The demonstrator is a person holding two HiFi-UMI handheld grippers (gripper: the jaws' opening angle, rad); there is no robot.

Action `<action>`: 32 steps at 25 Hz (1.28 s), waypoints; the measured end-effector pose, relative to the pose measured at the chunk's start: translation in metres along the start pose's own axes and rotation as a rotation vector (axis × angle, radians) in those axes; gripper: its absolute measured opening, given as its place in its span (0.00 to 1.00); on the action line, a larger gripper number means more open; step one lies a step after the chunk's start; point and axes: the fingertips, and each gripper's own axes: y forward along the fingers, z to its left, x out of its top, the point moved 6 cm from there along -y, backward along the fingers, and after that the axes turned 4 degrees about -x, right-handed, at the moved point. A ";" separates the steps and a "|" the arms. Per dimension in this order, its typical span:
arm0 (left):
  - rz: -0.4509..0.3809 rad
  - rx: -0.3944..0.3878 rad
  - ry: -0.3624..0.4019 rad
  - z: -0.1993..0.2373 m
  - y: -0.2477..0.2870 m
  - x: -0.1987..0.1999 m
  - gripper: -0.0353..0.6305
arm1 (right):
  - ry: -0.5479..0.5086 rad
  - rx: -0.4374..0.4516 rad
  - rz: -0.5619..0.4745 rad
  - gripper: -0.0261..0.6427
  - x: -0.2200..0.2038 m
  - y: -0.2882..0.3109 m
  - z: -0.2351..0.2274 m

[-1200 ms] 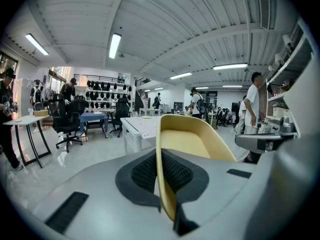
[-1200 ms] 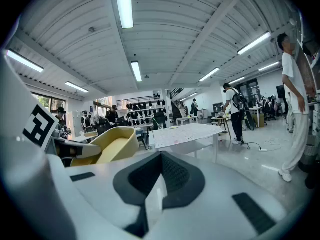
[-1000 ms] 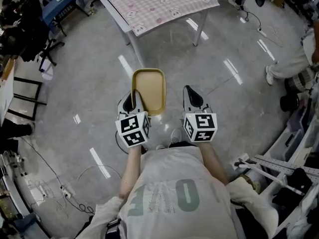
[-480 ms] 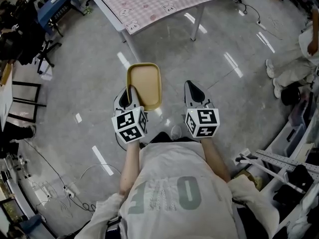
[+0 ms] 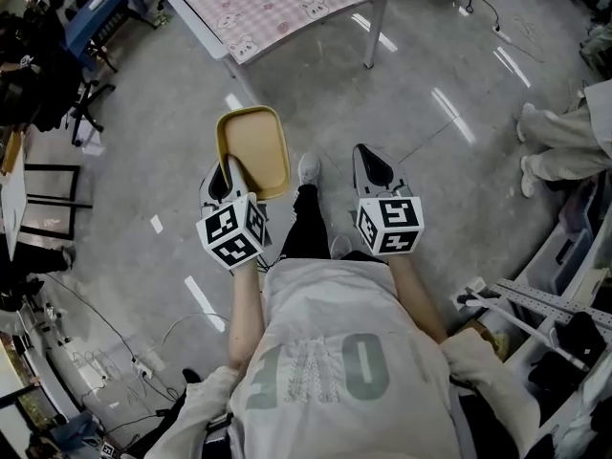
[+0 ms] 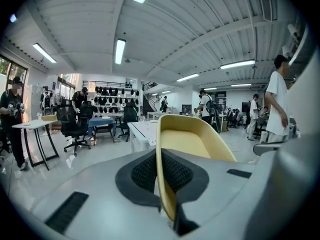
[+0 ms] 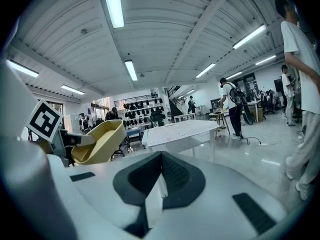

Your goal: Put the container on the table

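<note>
The table [image 5: 287,3] stands nearer now; left tool [image 5: 232,166] clamps the container [image 5: 254,144], right tool [image 5: 369,157] closed, empty.

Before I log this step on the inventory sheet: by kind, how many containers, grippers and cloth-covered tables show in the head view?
Yellow container: 1
Grippers: 2, the left gripper shut on the container's rim, the right gripper shut and empty
Cloth-covered table: 1
Total: 4
</note>
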 end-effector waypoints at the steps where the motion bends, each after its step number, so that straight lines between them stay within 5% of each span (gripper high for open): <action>1: -0.002 0.000 -0.002 -0.001 0.005 0.000 0.10 | -0.005 0.001 0.001 0.08 0.001 0.004 -0.003; 14: -0.032 -0.043 -0.036 0.009 0.144 0.045 0.10 | -0.035 -0.001 0.011 0.08 0.036 0.107 -0.022; 32: -0.062 -0.110 -0.077 0.092 0.417 0.181 0.10 | -0.008 -0.080 -0.006 0.08 0.166 0.393 -0.026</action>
